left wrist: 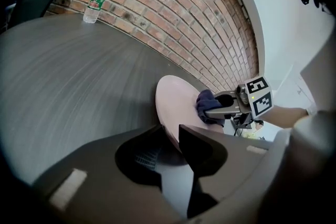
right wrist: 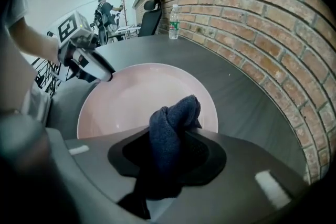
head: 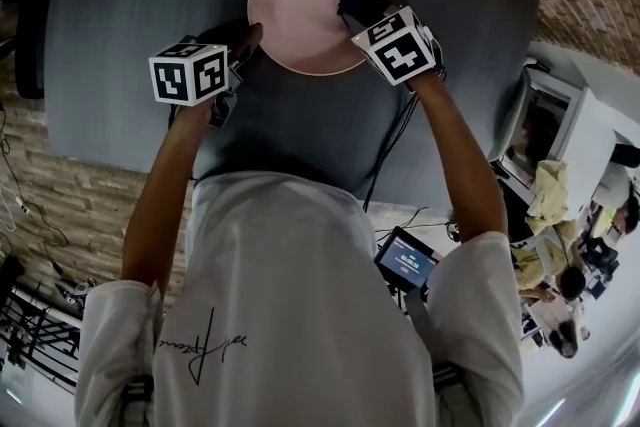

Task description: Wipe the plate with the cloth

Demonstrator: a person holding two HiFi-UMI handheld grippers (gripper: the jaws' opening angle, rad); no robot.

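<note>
**A:** Is there any print you can read?

**B:** Not much. The water bottle [left wrist: 96, 0] at the far edge of the table [head: 130, 35], next to the brick wall, has a green label, but its lettering is too small to read. The white shirt [head: 290, 315] has a looping handwritten script that I can't make out. A small screen [head: 405, 261] glows blue, and its text is also illegible.

**A:** How are the arms placed?

**B:** Both bare forearms reach forward over the table. The right tongs [right wrist: 169, 150] tip steeply down and are clamped on the bunched dark-blue cloth [right wrist: 176, 118], which sits on the right part of the pink plate [head: 300, 5]. The left tongs [left wrist: 177, 140] lie flatter, with their jaws apart and the plate's near-left rim between them.
</note>
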